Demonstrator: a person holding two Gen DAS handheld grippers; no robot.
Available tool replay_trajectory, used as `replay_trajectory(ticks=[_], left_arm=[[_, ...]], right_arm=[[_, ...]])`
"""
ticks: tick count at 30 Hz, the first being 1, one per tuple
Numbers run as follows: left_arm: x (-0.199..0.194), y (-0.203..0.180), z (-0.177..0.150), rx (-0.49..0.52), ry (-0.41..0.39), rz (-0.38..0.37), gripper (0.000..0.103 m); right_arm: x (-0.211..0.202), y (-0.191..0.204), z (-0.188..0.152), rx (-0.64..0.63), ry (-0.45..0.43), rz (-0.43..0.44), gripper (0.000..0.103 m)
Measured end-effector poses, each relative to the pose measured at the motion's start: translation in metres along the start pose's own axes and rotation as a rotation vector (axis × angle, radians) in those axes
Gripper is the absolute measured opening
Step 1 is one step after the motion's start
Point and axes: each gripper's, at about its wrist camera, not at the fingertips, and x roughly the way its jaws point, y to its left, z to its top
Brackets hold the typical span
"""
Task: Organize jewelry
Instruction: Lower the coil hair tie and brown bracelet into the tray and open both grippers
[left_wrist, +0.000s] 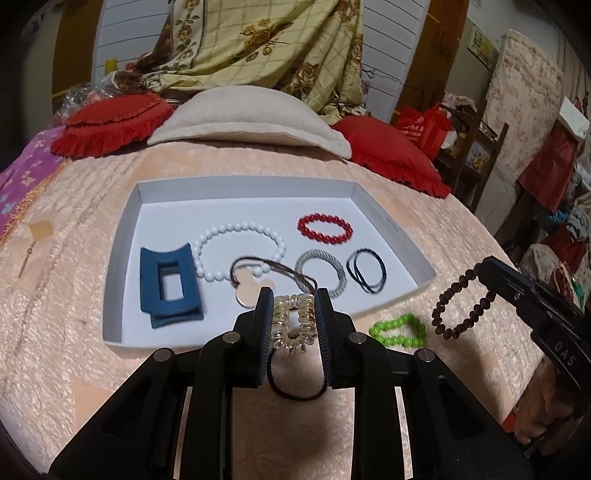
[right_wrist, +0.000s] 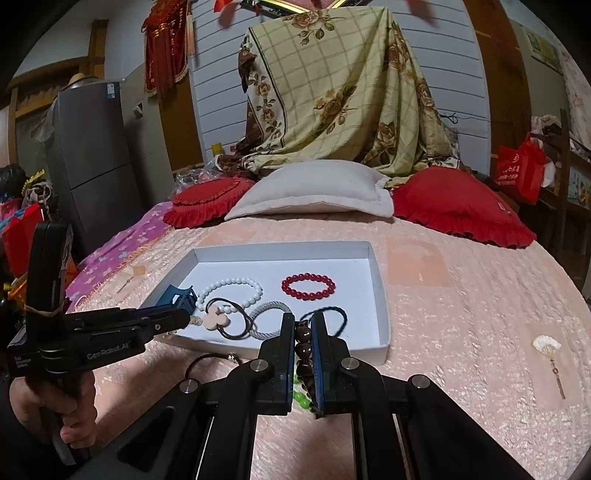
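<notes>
Jewelry tray (left_wrist: 125, 258) holding six pieces, left gripper (left_wrist: 291, 295) clamping one spiral hair tie (left_wrist: 293, 325), right gripper (right_wrist: 303, 321) pinching one brown bead bracelet (left_wrist: 463, 306)

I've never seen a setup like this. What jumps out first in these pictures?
Most striking is the white tray on the peach bedspread, holding a red bead bracelet, a white bead bracelet and a blue hair claw. In front of it, the left hand-held gripper pinches a clear spiral hair tie, while the right hand-held gripper is clamped on a dark brown bead bracelet. A green bead bracelet lies outside the tray's near edge.
</notes>
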Motion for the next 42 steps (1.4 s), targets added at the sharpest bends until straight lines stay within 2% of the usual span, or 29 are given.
replay_trajectory(ticks=[10,21,29,37,42], left_arm=[[0.013,0.018,0.039,-0.03,-0.015,0.039,0.021],[0.055,0.061,0.087,-0.11,0.007,0.064,0.021],[0.076,0.096,0.095,-0.22,0.061,0.039,0.021],[0.083,0.113,0.09,-0.233,0.075,0.125,0.021],[0.082,0.115,0.087,-0.185,0.068,0.231,0.021]], right_arm=[[0.021,-0.001,0.039,0.007,-0.013,0.037,0.008],[0.089,-0.006,0.079,0.045,0.046,0.06,0.008],[0.138,0.002,0.093,0.072,0.098,0.075,0.008],[0.187,0.027,0.099,0.087,0.149,0.103,0.008],[0.208,0.037,0.099,0.151,0.165,0.177,0.008]])
